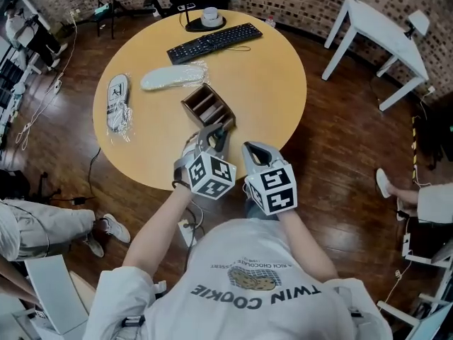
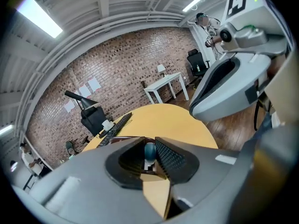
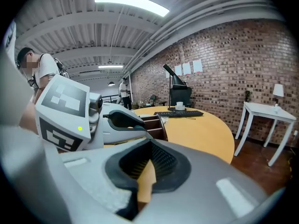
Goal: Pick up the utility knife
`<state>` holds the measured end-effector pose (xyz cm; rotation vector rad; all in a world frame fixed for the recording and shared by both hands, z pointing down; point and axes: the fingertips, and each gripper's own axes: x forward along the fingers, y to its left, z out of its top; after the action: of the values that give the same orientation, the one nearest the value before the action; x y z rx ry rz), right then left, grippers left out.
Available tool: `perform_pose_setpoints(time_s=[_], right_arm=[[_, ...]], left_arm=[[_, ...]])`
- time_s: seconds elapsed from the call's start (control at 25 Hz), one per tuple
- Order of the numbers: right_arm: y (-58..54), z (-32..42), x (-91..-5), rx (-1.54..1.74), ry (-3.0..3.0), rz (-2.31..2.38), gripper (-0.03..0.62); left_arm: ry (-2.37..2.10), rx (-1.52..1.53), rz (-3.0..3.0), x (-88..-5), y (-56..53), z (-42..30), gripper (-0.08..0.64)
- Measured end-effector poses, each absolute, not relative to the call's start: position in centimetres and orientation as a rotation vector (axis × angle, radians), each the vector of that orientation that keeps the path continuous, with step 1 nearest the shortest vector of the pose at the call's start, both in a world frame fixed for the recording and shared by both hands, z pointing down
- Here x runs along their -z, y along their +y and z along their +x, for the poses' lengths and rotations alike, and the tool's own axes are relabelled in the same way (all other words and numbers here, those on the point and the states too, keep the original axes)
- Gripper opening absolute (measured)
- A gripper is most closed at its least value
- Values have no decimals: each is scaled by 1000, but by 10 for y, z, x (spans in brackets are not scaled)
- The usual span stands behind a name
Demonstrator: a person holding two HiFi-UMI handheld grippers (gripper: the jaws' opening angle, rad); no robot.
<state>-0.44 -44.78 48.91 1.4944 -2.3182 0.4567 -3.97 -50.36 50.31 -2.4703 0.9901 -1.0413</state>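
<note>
The utility knife (image 1: 219, 134) has a teal body; it is held a little above the round wooden table (image 1: 269, 83), just in front of a brown wooden organiser box (image 1: 207, 106). My left gripper (image 1: 212, 137) is shut on it. In the left gripper view the knife's teal rounded end (image 2: 149, 150) sticks up between the ribbed pads (image 2: 169, 155). My right gripper (image 1: 256, 151) hovers close beside the left one, at the table's near edge, shut with nothing in it (image 3: 148, 146). The rest of the knife is hidden by the jaws.
A black keyboard (image 1: 214, 42) and a cup on a black stand (image 1: 209, 18) lie at the far side. Two bagged pale items (image 1: 173, 76) (image 1: 117, 105) rest to the left. A white side table (image 1: 379, 27) stands at the right, and seated people's legs show at both sides.
</note>
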Motion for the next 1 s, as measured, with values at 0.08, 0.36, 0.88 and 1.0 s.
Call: perform_pose_setpoints(time_s=[0.08, 0.36, 0.88, 1.0], right_arm=[[-443, -7, -484, -442, -2324, 1495, -5], [-422, -18, -464, -378, -2323, 1508, -5], [-378, -29, -448, -360, -2358, 1461, -5], [-364, -22, -445, -357, -2373, 1457, -5]], left_arm=[[1017, 1003, -2496, -495, -497, -42, 71], [1102, 850, -2564, -467, -466, -54, 71], [1269, 724, -2693, -447, -407, -70, 71], [1300, 711, -2694, -444, -391, -65, 71]])
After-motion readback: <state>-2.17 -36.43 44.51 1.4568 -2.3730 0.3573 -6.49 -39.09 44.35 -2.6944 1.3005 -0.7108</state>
